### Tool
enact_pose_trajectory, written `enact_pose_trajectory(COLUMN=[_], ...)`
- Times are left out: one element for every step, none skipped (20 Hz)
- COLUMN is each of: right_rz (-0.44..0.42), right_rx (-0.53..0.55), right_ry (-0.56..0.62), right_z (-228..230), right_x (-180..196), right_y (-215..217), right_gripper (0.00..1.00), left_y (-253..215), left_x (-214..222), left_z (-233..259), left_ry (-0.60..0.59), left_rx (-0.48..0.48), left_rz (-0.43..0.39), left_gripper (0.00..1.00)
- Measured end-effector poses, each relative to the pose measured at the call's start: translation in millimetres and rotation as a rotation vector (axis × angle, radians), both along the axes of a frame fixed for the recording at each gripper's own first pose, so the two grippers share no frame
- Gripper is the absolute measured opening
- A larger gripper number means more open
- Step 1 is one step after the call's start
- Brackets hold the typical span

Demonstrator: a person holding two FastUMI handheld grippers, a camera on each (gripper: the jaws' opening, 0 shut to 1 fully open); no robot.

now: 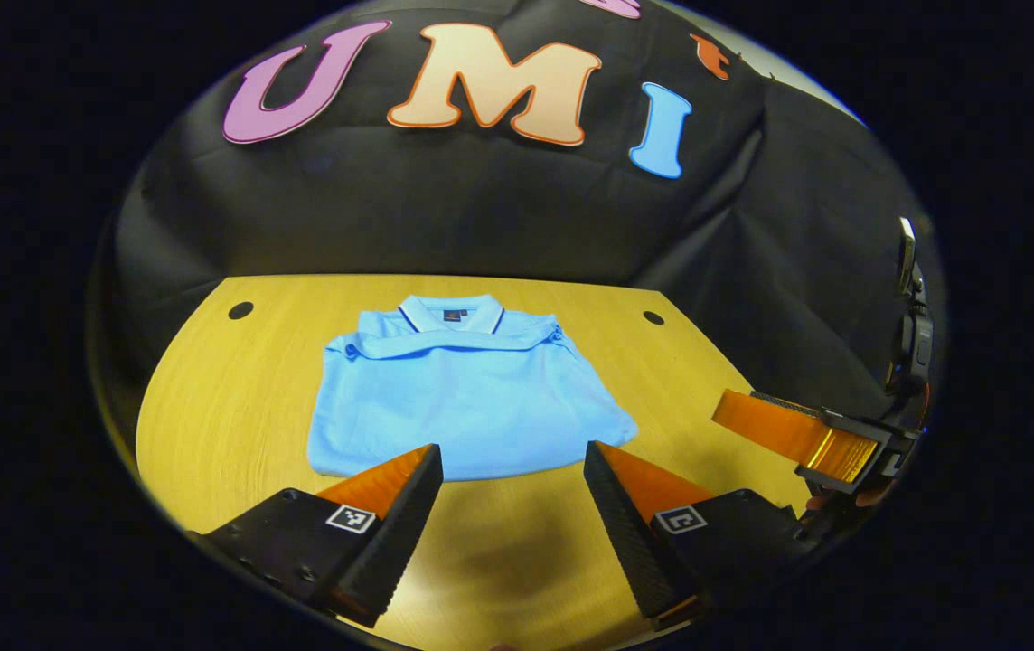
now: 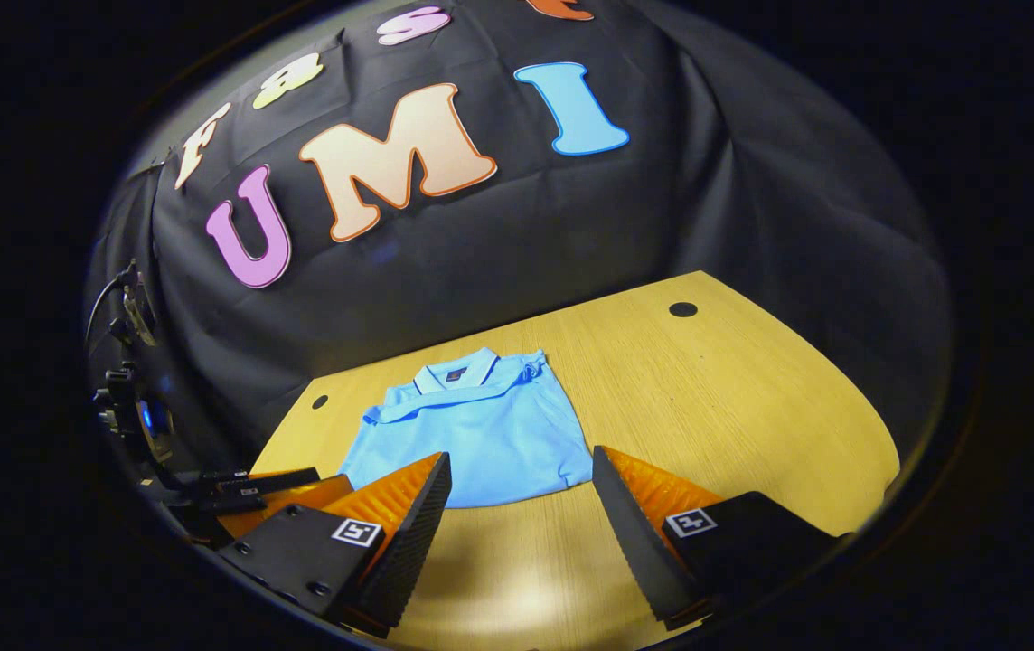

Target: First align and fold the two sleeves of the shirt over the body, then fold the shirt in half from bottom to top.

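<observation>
A light blue polo shirt [image 1: 467, 398] lies folded into a compact rectangle on the wooden table [image 1: 210, 398], collar at the far side, sleeves tucked over the body. My left gripper [image 1: 512, 457] hovers open just short of the shirt's near edge, nothing between its fingers. The right gripper [image 1: 806, 434] shows farther off at the right of the left gripper view. In the right gripper view, the same shirt [image 2: 476, 429] lies ahead and slightly left, and my right gripper [image 2: 521, 466] stands open above the table near the shirt's near edge, holding nothing. The left gripper [image 2: 255, 488] shows at the lower left there.
Two round cable holes [image 1: 240, 310] [image 1: 653, 317] sit near the table's far corners. The black cloth wall [image 1: 481, 208] rises right behind the table. Bare wood [image 2: 734, 407] stretches to the right of the shirt.
</observation>
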State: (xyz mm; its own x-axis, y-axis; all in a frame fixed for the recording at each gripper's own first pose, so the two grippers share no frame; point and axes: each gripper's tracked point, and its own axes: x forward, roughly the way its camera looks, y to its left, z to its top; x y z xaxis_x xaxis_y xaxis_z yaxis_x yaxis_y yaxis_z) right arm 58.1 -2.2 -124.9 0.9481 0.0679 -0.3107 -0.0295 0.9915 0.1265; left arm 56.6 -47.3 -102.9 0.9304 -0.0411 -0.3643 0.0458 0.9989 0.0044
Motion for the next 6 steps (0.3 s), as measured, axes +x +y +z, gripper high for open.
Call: enact_pose_trajectory(right_rz=[-0.004,-0.006,-0.007,-0.007,-0.009,-0.012], right_rx=[-0.003,-0.001,0.004,0.005,0.001,-0.006], right_ry=[-0.004,-0.009,-0.012,-0.015,-0.019,-0.024], right_z=[0.7,2.5,4.4,7.0,7.4,9.1], right_x=[-1.4,-1.9,-3.7,-6.1,-7.6,-8.9], right_y=[-0.1,0.3,1.4,1.1,-0.2,-1.4], right_gripper=[0.98,0.98,0.98,0.98,0.98,0.98], left_y=[-3.6,-6.8,-9.1,-10.7,-12.3,-13.2], left_x=[-1.2,-2.8,-4.0,-4.5,-5.7,-5.7], left_z=[0.7,0.1,1.8,2.5,3.9,3.9], left_ry=[-0.005,-0.006,-0.008,-0.012,-0.018,-0.019], left_rx=[0.01,0.017,0.022,0.023,0.021,0.019], left_rz=[-0.012,-0.025,-0.035,-0.041,-0.045,-0.049], left_gripper=[0.96,0.96,0.96,0.96,0.95,0.95])
